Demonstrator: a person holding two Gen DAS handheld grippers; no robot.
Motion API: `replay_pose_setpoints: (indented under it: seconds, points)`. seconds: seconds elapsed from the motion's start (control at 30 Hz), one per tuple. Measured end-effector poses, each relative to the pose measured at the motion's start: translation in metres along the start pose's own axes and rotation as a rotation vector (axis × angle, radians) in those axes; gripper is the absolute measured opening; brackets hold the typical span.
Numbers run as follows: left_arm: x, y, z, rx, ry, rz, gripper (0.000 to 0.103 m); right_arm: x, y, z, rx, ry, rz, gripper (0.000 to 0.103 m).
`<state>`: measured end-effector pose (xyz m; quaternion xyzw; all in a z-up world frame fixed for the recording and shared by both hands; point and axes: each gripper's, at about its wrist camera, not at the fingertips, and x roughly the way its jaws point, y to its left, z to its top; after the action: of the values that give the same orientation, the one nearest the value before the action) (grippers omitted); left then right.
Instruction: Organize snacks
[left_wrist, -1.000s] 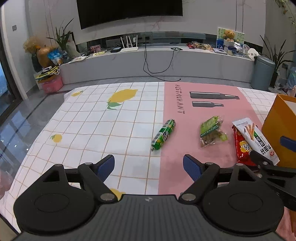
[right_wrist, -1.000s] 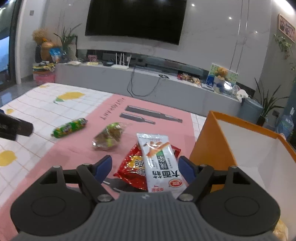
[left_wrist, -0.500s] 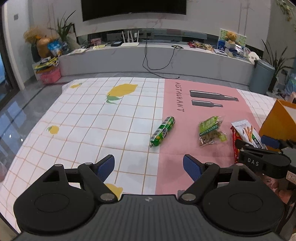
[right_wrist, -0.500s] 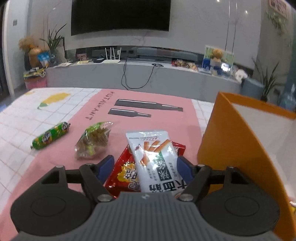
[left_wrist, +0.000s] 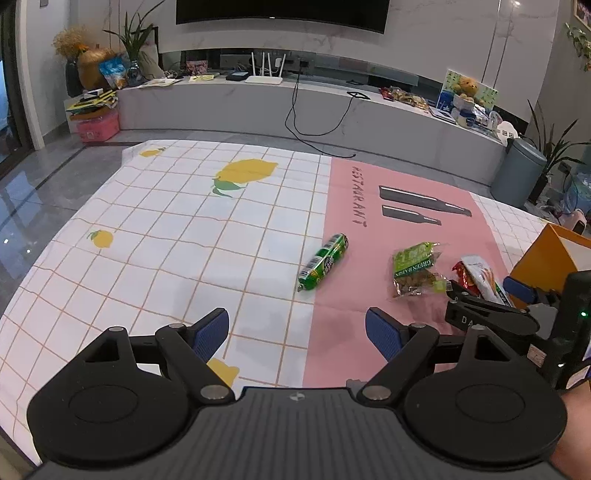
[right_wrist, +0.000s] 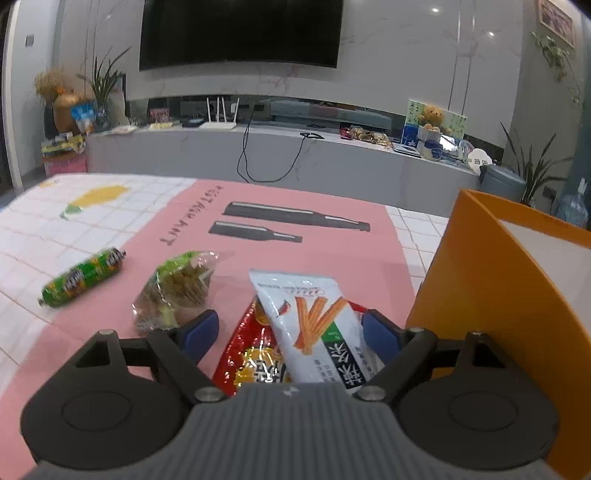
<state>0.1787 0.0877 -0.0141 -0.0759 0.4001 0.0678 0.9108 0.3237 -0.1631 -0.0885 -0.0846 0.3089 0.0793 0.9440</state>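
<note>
A white stick-snack packet (right_wrist: 314, 321) lies on top of a red packet (right_wrist: 251, 354) on the pink part of the tablecloth. My right gripper (right_wrist: 290, 325) is open and low over them, one blue pad on each side of the pair, neither pressing. A green raisin bag (right_wrist: 177, 291) lies just left of it, and a green sausage roll (right_wrist: 83, 277) farther left. My left gripper (left_wrist: 295, 325) hangs open over the cloth with nothing between its fingers. From there the roll (left_wrist: 324, 262) and raisin bag (left_wrist: 415, 269) lie ahead, and the right gripper (left_wrist: 480, 291) is at the right.
An open orange box (right_wrist: 498, 306) stands right beside the right gripper, its wall close to the right finger. The checked lemon tablecloth (left_wrist: 166, 240) spreads to the left. A long TV bench (left_wrist: 332, 107), a grey bin (left_wrist: 517, 170) and plants stand beyond the table.
My right gripper has moved forward and down, so the white and red packets now lie between its fingers. In the left wrist view it has come farther in from the right.
</note>
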Motion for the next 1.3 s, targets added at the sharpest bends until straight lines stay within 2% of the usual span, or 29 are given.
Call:
replay_pose_setpoints:
  seconds: [0.23, 0.37, 0.57, 0.7, 0.83, 0.93, 1.0, 1.13, 1.2, 1.3]
  points:
    - [-0.004, -0.006, -0.004, 0.039, -0.01, -0.017, 0.098, -0.011, 0.003, -0.002, -0.077, 0.033, 0.054, 0.068]
    - [-0.008, -0.008, -0.006, 0.054, -0.007, -0.072, 0.098, -0.026, 0.01, -0.007, -0.119, 0.054, 0.111, 0.066]
    - [-0.013, -0.016, -0.011, 0.113, -0.03, -0.074, 0.098, -0.054, 0.027, -0.017, -0.158, 0.086, 0.187, 0.063]
    - [-0.013, -0.016, -0.011, 0.115, -0.025, -0.089, 0.098, -0.074, 0.041, -0.022, -0.207, 0.109, 0.193, 0.051]
    - [-0.014, -0.014, -0.011, 0.117, -0.027, -0.1, 0.098, -0.094, 0.04, -0.023, -0.179, 0.15, 0.251, 0.048]
    - [-0.015, -0.013, -0.011, 0.114, -0.022, -0.104, 0.098, -0.107, 0.035, -0.027, -0.156, 0.165, 0.302, 0.05]
    - [-0.014, -0.013, -0.011, 0.112, -0.012, -0.103, 0.098, -0.116, 0.028, -0.031, -0.139, 0.155, 0.314, 0.062]
    - [-0.013, -0.011, -0.011, 0.108, -0.008, -0.109, 0.098, -0.126, 0.011, -0.036, -0.085, 0.17, 0.323, 0.07]
    - [-0.013, -0.011, -0.012, 0.109, -0.007, -0.112, 0.098, -0.125, 0.008, -0.038, -0.107, 0.19, 0.329, 0.085]
    - [-0.012, -0.013, -0.013, 0.116, -0.001, -0.111, 0.098, -0.125, 0.005, -0.04, -0.152, 0.228, 0.33, 0.086]
